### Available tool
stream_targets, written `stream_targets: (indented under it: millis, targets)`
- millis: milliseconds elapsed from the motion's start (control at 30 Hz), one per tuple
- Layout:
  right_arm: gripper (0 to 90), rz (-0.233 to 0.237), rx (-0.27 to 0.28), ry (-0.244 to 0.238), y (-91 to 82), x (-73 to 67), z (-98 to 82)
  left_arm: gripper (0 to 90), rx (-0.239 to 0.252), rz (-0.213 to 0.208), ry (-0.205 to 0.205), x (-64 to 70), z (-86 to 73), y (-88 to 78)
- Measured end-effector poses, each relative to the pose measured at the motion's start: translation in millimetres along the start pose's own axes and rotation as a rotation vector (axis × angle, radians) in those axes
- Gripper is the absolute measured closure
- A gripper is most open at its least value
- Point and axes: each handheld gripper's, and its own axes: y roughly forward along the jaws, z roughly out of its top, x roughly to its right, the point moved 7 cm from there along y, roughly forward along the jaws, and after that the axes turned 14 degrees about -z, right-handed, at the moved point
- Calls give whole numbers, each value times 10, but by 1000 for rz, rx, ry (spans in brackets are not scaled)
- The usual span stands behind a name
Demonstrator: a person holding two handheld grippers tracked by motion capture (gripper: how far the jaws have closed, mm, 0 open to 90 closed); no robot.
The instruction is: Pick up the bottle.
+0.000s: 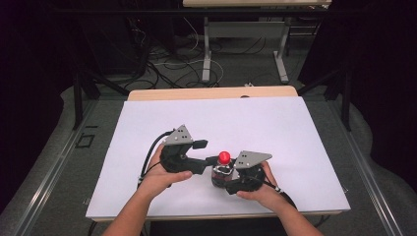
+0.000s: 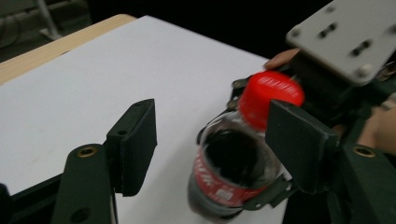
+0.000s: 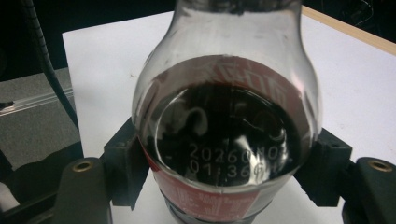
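Cola bottle (image 1: 222, 173) stands at the tabletop's (image 1: 275, 128) 6 o'clock edge, body clamped in the right hand-held gripper (image 1: 227, 178). Left hand-held gripper (image 2: 205, 140) is half apart, one pad at 3 o'clock of the red cap (image 2: 273, 95), the other clear. Judgement: centre both pads level on the cap before squeezing, keeping the right grip firm against twisting.

Overhead forward-down; gripper views close on bottle (image 2: 233, 172).

red cap (image 2: 273, 95); dark cola bottle (image 3: 224, 140) (red label, white print); white table (image 1: 275, 128)
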Motion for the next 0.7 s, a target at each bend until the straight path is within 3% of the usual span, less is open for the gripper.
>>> stream_targets:
  millis: [233,400,433,700]
  targets:
    - [292,26,-16,-21,18,-72,-32,422,-62,-79,54,117,66,106]
    - [293,54,-19,-29,13,-122,-36,529,-98,-163,65,148,92,168]
    - [293,61,-14,-31,7,-131,-33,583,-102,-182,67,154,94,174]
    - [293,105,-12,-42,-14,-155,-32,602,-109,-261,75,157,87,180]
